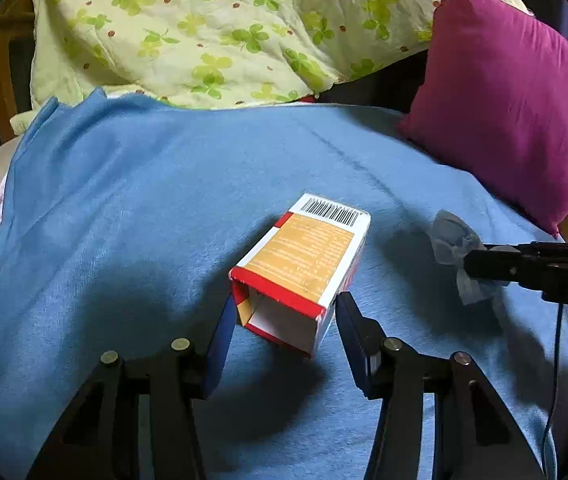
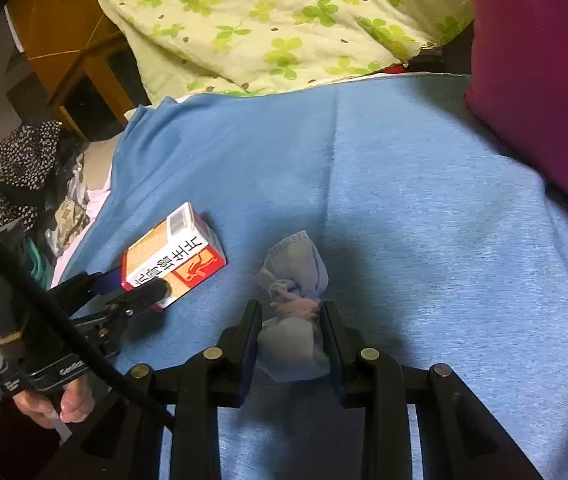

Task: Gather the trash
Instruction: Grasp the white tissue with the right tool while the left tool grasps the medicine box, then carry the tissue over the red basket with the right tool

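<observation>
Both trash items are in reach, neither is binned, and no bin or bag shows in either view, so I judge you're early to midway: grabs in progress, carry and drop still to do. Your right gripper (image 2: 291, 322) is pressed in on the crumpled pale-blue tissue wad with a pinkish knot (image 2: 296, 280), pads clamped on its lower half, so that one counts as grasped; it still sits low over the blue fleece blanket (image 2: 404, 200), and I can't tell if it's lifted clear. Your left gripper (image 1: 281, 316) brackets the open near end of the small red, orange and white cardboard carton (image 1: 304, 264); the left finger touches the box corner, the right finger sits just beside the other side wall, so it's a half-closed bracket, not a firm pinch yet. The carton lies flat on the blanket near the middle, just left of the tissue, well apart from the magenta square cushion (image 1: 504, 120) and the green clover-print quilt (image 1: 203, 32) behind. Its long axis runs away from your left gripper, angled slightly right, barcode end far, open mouth toward you. Left to do: finish closing on the carton, lift both, find the bin.
</observation>
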Motion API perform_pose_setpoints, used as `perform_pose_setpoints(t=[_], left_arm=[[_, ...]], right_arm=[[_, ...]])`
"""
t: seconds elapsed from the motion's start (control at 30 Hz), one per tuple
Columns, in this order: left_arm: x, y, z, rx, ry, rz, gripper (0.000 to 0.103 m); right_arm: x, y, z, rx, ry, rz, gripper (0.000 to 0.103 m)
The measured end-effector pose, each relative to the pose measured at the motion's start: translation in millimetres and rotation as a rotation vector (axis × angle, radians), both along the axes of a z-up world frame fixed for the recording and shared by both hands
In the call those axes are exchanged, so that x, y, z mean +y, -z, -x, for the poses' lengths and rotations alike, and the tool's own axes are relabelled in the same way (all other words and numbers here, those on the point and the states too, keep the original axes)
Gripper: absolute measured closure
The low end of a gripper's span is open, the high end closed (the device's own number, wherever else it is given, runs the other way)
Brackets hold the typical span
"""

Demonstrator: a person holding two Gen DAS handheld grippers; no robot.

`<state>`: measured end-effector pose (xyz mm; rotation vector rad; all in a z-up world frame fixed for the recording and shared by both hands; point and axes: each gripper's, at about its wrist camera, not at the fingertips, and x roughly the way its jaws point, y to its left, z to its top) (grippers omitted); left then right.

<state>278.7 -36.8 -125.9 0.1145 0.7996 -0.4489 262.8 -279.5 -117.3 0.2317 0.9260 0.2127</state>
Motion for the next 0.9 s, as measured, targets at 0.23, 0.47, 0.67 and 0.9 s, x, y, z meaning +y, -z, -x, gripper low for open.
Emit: perform_pose_setpoints(t=[0.23, 0.47, 0.67, 0.9], left_arm=[[-7.8, -18.5, 10.1, -0.037, -0.004, -0.017, 0.051], [-6.2, -41.7, 30.0, -0.065, -0.047, -0.031, 0.051], [-11.5, -74.8, 72.8, -0.131, -0.111, -0.096, 0.051], [-24.1, -114.4, 148.9, -0.198, -0.168, -0.091, 0.051]], right_arm=[[1.3, -8.3, 2.2, -0.022, -0.003, -0.01, 0.071], [-5.5, -26.1, 18.5, -0.068, 0.006, -0.023, 0.071], [-7.5, -61.8, 56.8, -0.153, 0.026, 0.01, 0.071], [-15.0, -104.8, 143.7, -0.248, 0.029, 0.037, 0.071]])
